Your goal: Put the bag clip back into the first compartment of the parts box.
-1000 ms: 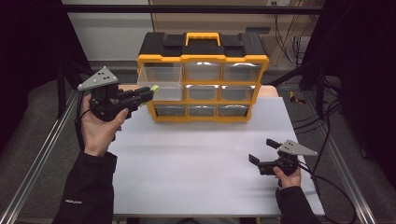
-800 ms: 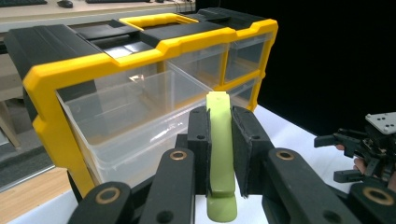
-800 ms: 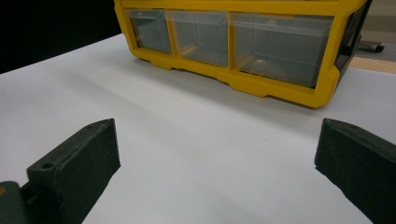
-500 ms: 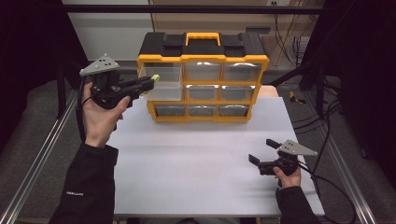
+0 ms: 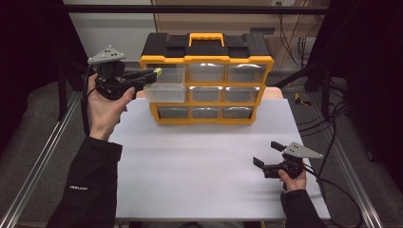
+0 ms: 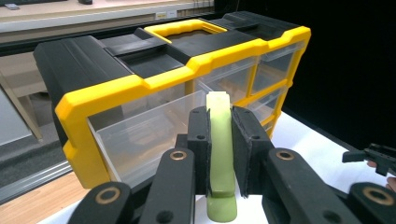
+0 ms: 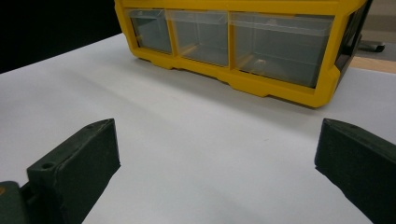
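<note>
High view: a yellow and black drawer organizer (image 5: pixel 206 78) stands at the upper centre of a white table (image 5: pixel 199 175). Its top-left clear drawer (image 5: pixel 165 85) is pulled out toward the viewer. At upper left, the left gripper (image 5: pixel 153 75) is raised beside that drawer, clenched on a small pale green piece (image 5: pixel 157 71), apparently held there to drop it in. At lower right, the right gripper (image 5: pixel 267 154) rests low near the table's right edge, jaws spread and holding nothing, well apart from the organizer. Bare tabletop between them leaves ample room to move.

Left gripper view: centre frame, the black jaws squeeze the pale green piece (image 6: pixel 220 154) upright between them. Its tip sits at the clear drawer's (image 6: pixel 154 135) open rim, left of centre. The other gripper shows at the far right edge.

Right gripper view: the released jaws stand wide at lower left and lower right, over bare white table (image 7: pixel 201 154). The organizer's bottom row of drawers (image 7: pixel 233 37), all pushed in, runs across the top.
</note>
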The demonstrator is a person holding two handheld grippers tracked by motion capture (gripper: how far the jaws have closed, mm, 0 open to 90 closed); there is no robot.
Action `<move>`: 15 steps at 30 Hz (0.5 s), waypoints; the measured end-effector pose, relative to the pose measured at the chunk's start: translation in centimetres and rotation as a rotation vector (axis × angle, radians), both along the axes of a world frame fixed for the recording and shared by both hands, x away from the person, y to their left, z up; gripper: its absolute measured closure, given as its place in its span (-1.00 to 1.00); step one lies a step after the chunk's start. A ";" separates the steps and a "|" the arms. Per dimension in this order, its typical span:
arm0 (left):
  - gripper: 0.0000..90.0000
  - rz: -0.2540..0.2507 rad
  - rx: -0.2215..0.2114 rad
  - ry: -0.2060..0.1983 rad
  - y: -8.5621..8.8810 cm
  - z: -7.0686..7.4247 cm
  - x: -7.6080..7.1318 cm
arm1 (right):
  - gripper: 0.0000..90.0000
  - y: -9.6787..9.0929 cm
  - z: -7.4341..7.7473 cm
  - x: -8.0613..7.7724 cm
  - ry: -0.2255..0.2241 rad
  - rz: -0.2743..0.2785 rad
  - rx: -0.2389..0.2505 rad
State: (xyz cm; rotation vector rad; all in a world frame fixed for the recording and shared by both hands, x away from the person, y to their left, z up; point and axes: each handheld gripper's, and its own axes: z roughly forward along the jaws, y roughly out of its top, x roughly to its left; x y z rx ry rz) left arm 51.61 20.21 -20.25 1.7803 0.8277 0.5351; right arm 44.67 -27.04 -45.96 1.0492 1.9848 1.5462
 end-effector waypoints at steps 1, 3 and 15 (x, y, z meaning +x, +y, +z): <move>0.73 0.005 -0.001 0.001 -0.1 0.0 0.2 | -0.99 0.0 0.0 0.0 0.000 -0.001 0.000; 0.73 0.006 0.001 0.001 -0.1 0.0 0.5 | -0.99 0.0 0.0 0.0 -0.002 0.000 -0.001; 0.73 0.037 0.020 0.013 -0.2 0.0 2.6 | -0.99 -0.1 0.0 0.0 -0.003 0.000 0.002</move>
